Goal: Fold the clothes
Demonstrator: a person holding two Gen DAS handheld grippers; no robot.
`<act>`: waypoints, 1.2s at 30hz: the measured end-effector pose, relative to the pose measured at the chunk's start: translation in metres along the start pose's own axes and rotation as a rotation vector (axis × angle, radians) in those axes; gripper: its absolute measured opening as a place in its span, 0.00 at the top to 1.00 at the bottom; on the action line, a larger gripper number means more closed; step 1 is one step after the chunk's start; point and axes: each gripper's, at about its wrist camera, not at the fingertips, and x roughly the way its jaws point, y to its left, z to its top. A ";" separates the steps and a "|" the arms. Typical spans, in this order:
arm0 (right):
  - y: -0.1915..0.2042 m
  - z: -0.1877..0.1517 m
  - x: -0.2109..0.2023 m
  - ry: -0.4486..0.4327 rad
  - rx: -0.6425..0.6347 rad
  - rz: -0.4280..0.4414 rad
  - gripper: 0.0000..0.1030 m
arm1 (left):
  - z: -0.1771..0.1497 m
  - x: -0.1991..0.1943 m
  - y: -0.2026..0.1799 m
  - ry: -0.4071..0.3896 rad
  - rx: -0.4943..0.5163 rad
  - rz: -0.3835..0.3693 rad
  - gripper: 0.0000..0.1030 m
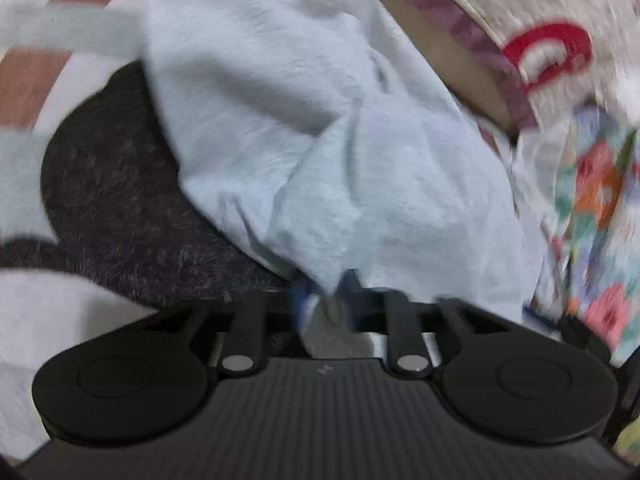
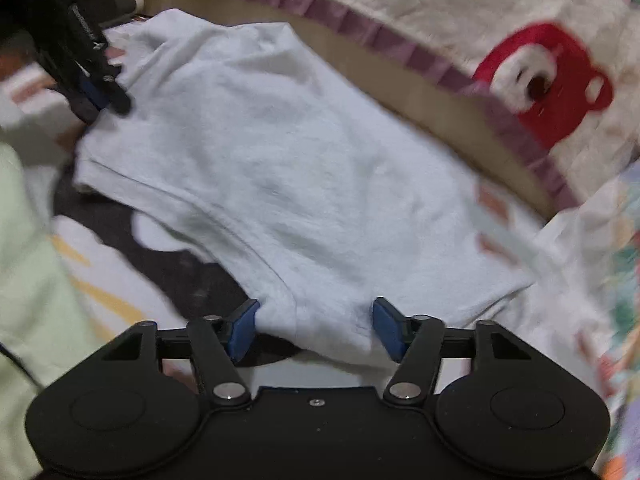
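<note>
Cloth fills both views: a pale blue garment (image 2: 280, 184) lies spread over the patterned bedding (image 2: 120, 264), near its quilted edge (image 2: 400, 8). The left gripper (image 1: 326, 292) is clenched on a bunched fold of it. The right gripper (image 2: 314, 330) stands released, pads (image 2: 242, 330) flanking the hem, seemingly just touching, though blur hides it.

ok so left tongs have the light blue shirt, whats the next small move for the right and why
Probably close the right tongs on the hem. Their blue pads stand apart with the edge of the light blue shirt bunched between them, not yet pinched, while the left tongs are already shut on another part of the cloth. With both ends held, the shirt could be lifted for a fold.
</note>
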 end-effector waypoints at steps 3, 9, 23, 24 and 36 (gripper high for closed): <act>-0.032 0.007 -0.019 -0.145 0.170 -0.034 0.91 | 0.001 -0.025 -0.030 -0.126 0.175 0.015 0.93; -0.103 -0.008 -0.022 -0.238 0.568 -0.001 0.92 | 0.002 -0.048 -0.065 -0.232 0.394 0.033 0.88; -0.130 -0.027 0.006 -0.174 0.776 0.007 0.91 | -0.016 -0.006 -0.020 -0.079 0.201 0.188 0.43; -0.131 -0.029 0.009 -0.158 0.782 0.004 0.90 | -0.011 -0.008 -0.008 -0.079 0.125 0.183 0.43; -0.133 -0.049 0.029 -0.084 0.898 0.090 0.74 | 0.037 -0.011 0.062 -0.179 -0.263 0.077 0.31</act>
